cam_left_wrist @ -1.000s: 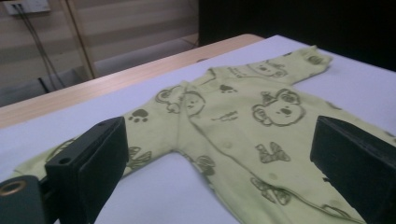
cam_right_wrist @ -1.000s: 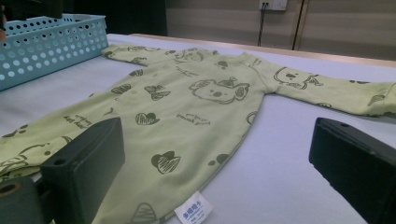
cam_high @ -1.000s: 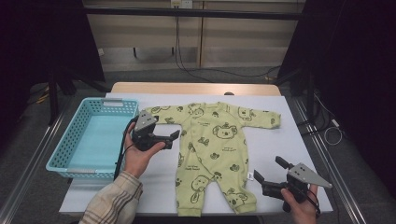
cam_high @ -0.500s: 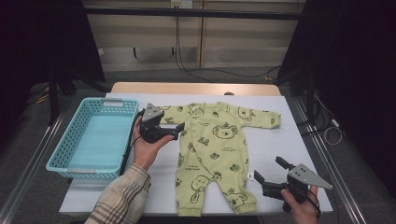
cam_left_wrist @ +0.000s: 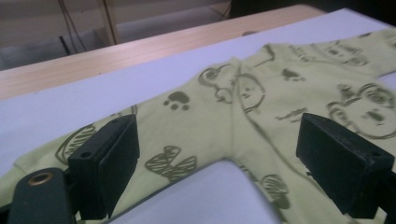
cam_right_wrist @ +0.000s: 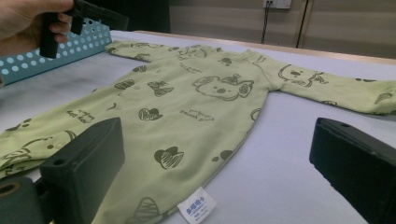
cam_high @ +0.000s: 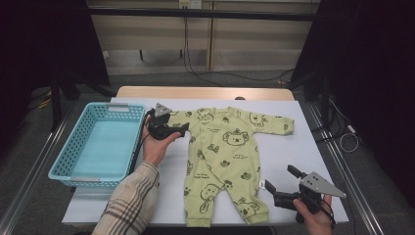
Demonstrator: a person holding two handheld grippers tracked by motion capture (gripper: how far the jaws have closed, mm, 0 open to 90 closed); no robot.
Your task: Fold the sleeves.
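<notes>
Romper point(cam_left_wrist: 261, 98) sleeve between open left gripper point(cam_left_wrist: 219, 158) jaws

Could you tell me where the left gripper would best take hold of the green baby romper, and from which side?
Probably the sleeve by the blue basket: it lies flat, one thin layer between the left gripper's open, just-closing jaws. Come from the basket side, low, pinching across the sleeve of the romper.
</notes>
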